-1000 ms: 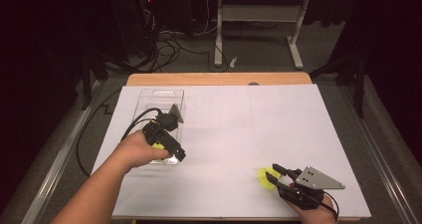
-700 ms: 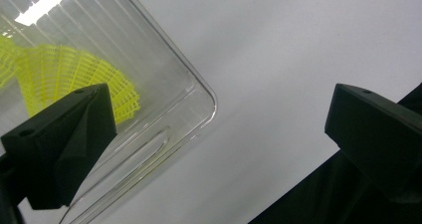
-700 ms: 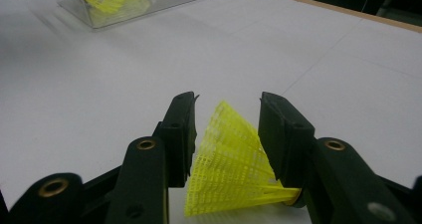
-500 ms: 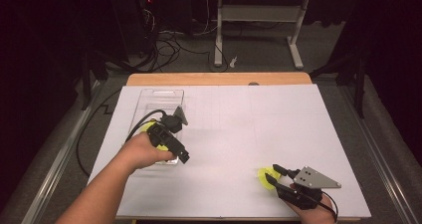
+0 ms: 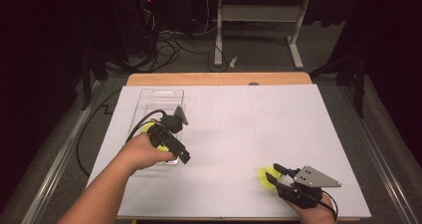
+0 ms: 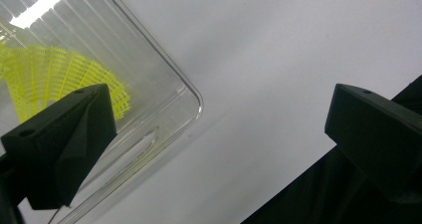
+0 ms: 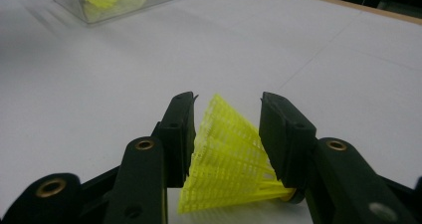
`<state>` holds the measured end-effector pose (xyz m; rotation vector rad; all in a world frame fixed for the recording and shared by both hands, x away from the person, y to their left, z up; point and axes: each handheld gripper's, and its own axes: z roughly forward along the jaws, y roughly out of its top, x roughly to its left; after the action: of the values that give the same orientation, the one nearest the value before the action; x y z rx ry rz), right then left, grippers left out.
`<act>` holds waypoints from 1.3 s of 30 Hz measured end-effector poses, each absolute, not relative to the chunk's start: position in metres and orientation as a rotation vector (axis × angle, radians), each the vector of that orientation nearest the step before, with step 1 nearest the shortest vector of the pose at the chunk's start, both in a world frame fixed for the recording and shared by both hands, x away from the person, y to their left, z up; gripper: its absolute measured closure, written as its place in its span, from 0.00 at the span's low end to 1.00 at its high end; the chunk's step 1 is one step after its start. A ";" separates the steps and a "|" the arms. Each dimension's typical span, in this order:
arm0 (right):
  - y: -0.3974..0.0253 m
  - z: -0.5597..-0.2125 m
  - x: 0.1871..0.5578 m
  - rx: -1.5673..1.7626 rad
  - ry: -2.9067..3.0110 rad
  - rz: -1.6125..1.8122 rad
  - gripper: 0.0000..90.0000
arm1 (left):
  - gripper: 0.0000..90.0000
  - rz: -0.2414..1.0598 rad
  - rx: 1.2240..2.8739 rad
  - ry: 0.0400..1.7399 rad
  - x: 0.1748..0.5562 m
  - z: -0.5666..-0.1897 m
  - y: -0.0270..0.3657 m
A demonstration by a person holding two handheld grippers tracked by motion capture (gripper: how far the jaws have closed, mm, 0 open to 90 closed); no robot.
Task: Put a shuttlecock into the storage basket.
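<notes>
A yellow shuttlecock lies on its side on the white table sheet, near the front right. My right gripper is shut on it, one jaw against each side of the mesh skirt. A second yellow shuttlecock lies inside a clear plastic tray at the left. My left gripper hovers over the tray's near end, jaws wide open with nothing between them.
A white sheet covers the table, and a wooden edge shows at the far side. A black cable loops from the left gripper across the tray. Beyond the table are a dark floor, cables and a desk frame.
My left hand has shifted slightly right over the tray, uncovering more of the shuttlecock inside it. The right gripper and its shuttlecock have stayed put.
</notes>
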<state>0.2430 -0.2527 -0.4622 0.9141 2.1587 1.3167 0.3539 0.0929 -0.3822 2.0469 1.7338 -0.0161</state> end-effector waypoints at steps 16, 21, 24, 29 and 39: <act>-0.251 -0.463 0.242 0.937 2.176 1.283 0.84 | 0.01 -0.031 2.055 1.714 0.353 -0.383 0.091; -0.250 -0.462 0.240 0.926 2.171 1.270 0.96 | 0.01 -0.035 2.060 1.717 0.354 -0.385 0.090; -0.251 -0.461 0.240 0.930 2.163 1.262 1.00 | 0.01 -0.032 2.063 1.718 0.354 -0.386 0.090; -0.252 -0.459 0.239 0.920 2.148 1.254 1.00 | 0.01 -0.032 2.062 1.719 0.354 -0.385 0.091; -0.258 -0.455 0.238 0.926 2.103 1.265 1.00 | 0.01 -0.029 2.072 1.716 0.353 -0.386 0.089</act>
<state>0.2380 -0.2579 -0.4547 0.9255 2.1029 1.2647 0.3528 0.0891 -0.3859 2.0717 1.7164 -0.0286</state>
